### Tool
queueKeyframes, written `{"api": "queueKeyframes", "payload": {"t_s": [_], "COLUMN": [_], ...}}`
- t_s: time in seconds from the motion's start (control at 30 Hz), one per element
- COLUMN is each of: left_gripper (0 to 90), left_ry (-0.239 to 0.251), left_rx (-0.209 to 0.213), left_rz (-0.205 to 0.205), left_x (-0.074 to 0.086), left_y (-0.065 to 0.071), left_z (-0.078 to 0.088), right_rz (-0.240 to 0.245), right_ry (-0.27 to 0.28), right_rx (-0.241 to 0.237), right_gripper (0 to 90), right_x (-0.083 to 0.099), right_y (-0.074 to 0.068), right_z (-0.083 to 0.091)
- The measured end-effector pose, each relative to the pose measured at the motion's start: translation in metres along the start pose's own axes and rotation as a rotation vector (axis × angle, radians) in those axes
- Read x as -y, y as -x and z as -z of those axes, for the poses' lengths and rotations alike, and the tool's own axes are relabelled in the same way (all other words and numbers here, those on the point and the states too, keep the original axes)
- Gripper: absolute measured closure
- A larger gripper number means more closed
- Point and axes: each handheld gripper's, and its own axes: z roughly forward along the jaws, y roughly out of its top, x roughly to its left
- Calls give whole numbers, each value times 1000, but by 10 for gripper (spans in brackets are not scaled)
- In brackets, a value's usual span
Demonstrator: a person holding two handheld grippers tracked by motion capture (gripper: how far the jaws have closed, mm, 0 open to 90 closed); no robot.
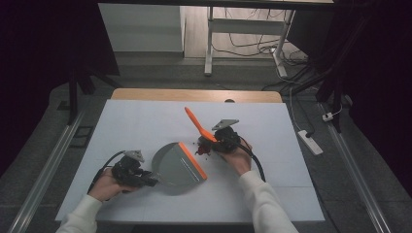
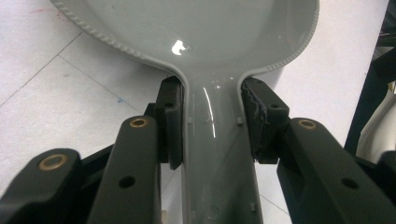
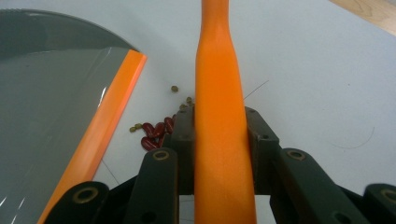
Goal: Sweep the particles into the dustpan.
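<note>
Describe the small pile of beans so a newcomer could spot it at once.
On the white table, look near the middle, between the grey plastic dustpan's orange lip and the right gripper clamping the orange brush handle. The dark red kidney beans lie there, ringed by tiny greenish beans.

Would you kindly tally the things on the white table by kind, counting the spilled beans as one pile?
Grey dustpan with orange lip: 1
Orange brush, by its handle: 1
Pile of red and small greenish beans: 1
Hand-held grippers, left and right: 2
Total: 5
</note>
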Motion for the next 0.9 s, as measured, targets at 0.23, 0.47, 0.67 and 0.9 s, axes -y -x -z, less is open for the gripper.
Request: {"api": "queueKeyframes", "payload": {"t_s": [0.23,0.47,0.67,0.9], "left_gripper": [619,619,619,619], "left_ry": [1,2,2,1], "left_rx": [0,3,5,4], "left_rz": [1,5,6,5], "left_x": [0,0,0,0], "left_y": [0,-1,-1,-1], "left_z": [0,0,0,-1], "right_rz": [11,17,28,45], "right_ry": [1,2,1,2], "right_rx": [1,2,1,-2], "right_gripper": [702,701,701,701], "right_x": [-1,-1,-2,-4], "right_y": [-4,-5,-9,-13], "right_z": [-1,-1,-2,-4]}}
